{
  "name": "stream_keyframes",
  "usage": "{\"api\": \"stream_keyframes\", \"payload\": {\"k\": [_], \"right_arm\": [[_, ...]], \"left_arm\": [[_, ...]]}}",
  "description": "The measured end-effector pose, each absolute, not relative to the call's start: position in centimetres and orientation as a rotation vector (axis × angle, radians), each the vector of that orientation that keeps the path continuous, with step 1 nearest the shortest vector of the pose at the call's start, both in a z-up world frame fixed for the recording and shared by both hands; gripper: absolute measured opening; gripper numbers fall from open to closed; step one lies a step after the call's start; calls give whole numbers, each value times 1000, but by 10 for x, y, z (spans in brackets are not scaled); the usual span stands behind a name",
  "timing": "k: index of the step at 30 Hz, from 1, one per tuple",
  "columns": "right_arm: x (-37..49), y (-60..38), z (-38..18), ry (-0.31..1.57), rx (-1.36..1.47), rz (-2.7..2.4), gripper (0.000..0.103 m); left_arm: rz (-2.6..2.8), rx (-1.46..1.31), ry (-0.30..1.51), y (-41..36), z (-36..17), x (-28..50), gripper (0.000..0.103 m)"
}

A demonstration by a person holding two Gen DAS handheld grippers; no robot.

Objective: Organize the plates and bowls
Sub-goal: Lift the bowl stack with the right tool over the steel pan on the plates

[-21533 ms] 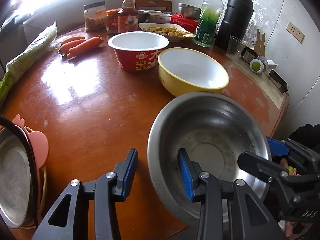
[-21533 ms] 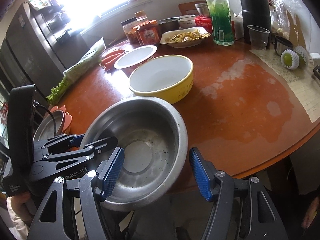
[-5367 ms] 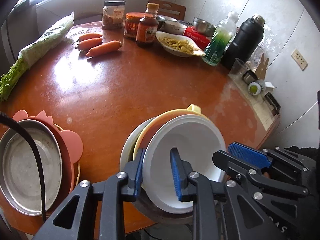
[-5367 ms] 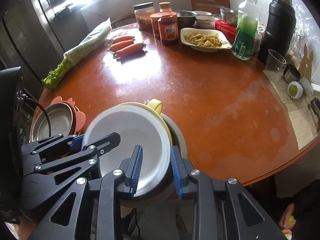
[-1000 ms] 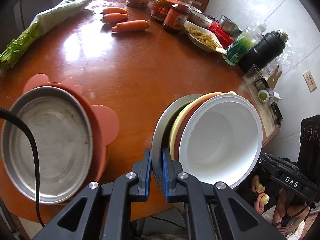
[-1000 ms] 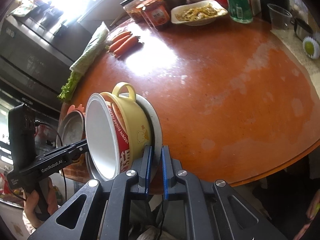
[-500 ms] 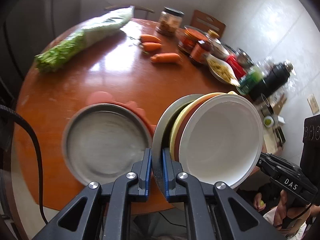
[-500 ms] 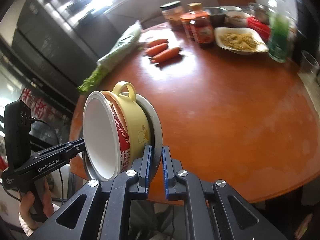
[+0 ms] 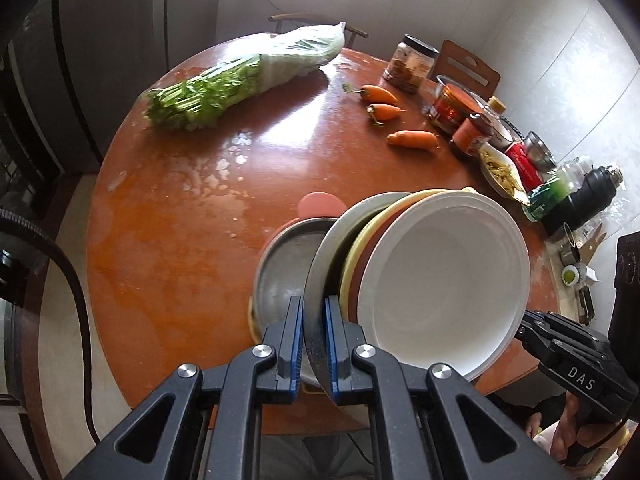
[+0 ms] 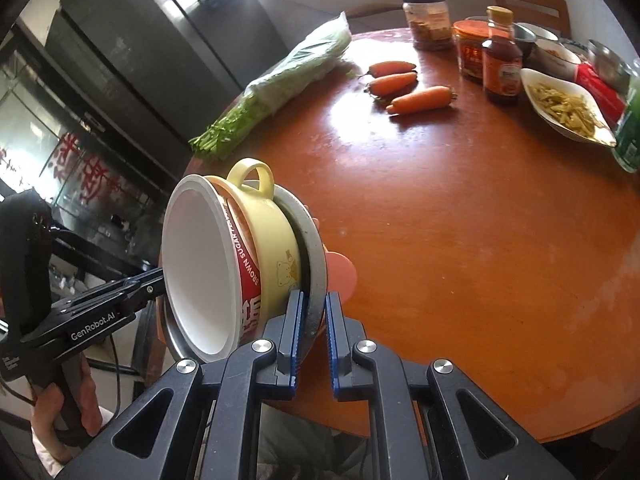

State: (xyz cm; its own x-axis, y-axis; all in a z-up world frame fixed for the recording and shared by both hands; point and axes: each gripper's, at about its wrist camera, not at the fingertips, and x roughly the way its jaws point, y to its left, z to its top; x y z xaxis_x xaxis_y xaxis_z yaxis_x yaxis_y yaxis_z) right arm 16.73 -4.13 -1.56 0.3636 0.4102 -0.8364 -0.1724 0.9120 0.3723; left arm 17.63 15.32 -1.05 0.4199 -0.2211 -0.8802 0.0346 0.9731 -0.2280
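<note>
Three nested bowls are held in the air between both grippers: a steel bowl outermost, a yellow bowl with a loop handle inside it, and a red-and-white paper bowl innermost. My left gripper is shut on the steel bowl's rim. My right gripper is shut on the opposite rim of the steel bowl. The stack hangs just above a steel plate that lies on a pink mat near the table's front edge. The pink mat shows behind the stack in the right wrist view.
On the round wooden table lie bagged celery, three carrots, jars and a sauce bottle, a dish of food, a green bottle and a black flask. A dark cabinet stands at the left.
Both grippers have carried the bowl stack leftward. It now hangs over the steel plate and hides its right part. Both grips are unchanged.
</note>
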Motion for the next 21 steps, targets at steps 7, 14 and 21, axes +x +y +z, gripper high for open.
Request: {"api": "stream_keyframes", "payload": {"k": [7, 14, 21], "right_arm": [[174, -29, -28, 1169, 223, 388, 12], [178, -22, -38, 1188, 209, 381, 12], [179, -19, -46, 1201, 204, 372, 13]], "left_arm": [[-135, -173, 1145, 165, -21, 183, 9], [-122, -162, 1162, 168, -32, 186, 9], [-118, -159, 1168, 167, -41, 189, 9]]}}
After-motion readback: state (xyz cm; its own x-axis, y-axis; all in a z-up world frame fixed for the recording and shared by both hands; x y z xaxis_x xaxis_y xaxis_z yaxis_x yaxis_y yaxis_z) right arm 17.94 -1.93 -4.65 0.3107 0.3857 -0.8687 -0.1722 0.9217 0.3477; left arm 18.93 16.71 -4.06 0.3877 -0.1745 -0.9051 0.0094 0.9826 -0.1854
